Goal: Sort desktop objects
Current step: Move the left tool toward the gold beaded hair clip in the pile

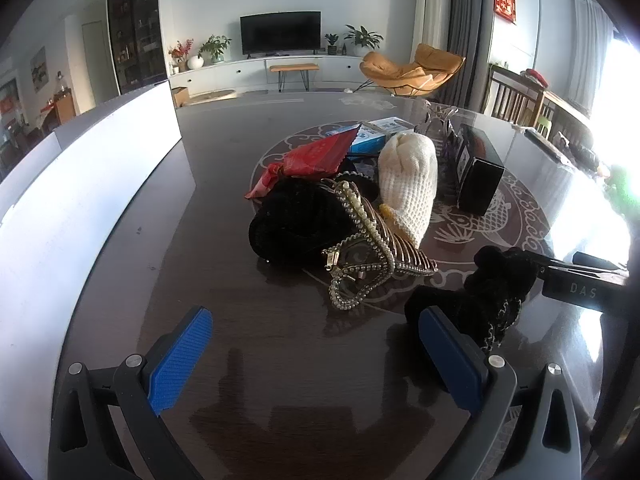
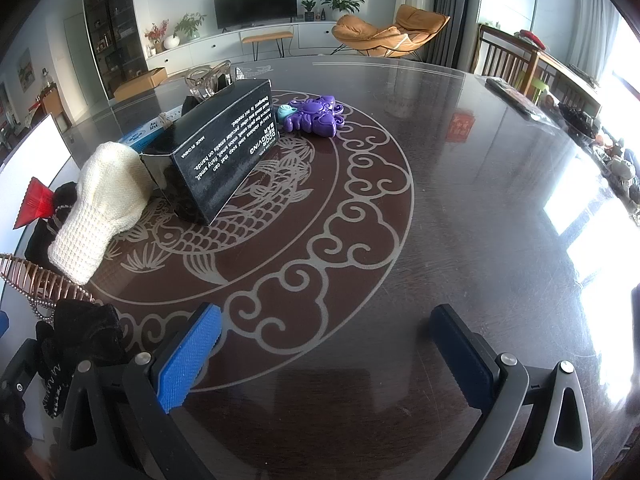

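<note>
A pile lies mid-table in the left wrist view: a black velvet item (image 1: 294, 222), a pearl and gold hair clip (image 1: 368, 256), a cream knitted piece (image 1: 410, 184), a red packet (image 1: 316, 156), a blue box (image 1: 380, 132) and a black box (image 1: 478, 170). A black scrunchie (image 1: 492, 296) lies by my left gripper's right finger. My left gripper (image 1: 316, 356) is open and empty, short of the pile. My right gripper (image 2: 324, 354) is open and empty over bare table. It sees the black box (image 2: 224, 148), the cream knit (image 2: 106, 208), a purple toy (image 2: 316, 116) and the scrunchie (image 2: 86, 332).
A white bin (image 1: 80, 184) stands along the left of the dark round table (image 2: 460, 200). A clear glass item (image 2: 210, 76) stands behind the black box. Wooden chairs (image 1: 516, 100) and a remote (image 2: 516, 98) are at the far right edge.
</note>
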Action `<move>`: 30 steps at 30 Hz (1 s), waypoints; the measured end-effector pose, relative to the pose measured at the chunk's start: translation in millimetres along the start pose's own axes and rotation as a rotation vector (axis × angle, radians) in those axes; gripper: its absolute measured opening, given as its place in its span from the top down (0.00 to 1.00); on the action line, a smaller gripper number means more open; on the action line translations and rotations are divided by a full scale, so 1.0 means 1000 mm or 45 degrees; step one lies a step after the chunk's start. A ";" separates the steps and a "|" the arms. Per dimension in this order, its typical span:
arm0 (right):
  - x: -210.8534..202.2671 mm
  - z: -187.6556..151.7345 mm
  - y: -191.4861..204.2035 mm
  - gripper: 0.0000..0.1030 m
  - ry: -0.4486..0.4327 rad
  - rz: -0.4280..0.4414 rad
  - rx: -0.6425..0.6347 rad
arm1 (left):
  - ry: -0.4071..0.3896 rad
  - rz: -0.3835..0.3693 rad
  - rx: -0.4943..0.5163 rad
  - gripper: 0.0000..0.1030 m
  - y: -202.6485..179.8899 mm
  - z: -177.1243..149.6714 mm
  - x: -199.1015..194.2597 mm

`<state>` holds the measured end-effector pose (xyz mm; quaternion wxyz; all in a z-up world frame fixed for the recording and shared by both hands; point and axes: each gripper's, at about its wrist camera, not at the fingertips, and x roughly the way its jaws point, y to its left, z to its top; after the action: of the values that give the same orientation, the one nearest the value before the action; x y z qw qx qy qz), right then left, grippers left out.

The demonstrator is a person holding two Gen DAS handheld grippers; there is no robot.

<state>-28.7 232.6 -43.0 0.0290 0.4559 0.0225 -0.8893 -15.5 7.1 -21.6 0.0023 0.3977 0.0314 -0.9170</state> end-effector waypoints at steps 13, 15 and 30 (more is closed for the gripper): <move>0.000 0.000 0.000 0.00 0.000 -0.001 0.001 | -0.005 -0.006 0.002 0.00 -0.003 -0.001 -0.002; 0.000 0.000 0.000 0.00 0.000 -0.001 0.001 | -0.007 -0.012 -0.004 0.00 -0.003 0.000 -0.003; -0.001 0.000 0.001 0.00 0.000 -0.001 0.001 | -0.011 -0.064 -0.022 0.00 0.005 -0.001 -0.002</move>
<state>-28.3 231.8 -42.4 0.0285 0.4560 0.0223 -0.8892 -13.4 2.3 -21.3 -0.0172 0.3927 0.0493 -0.9182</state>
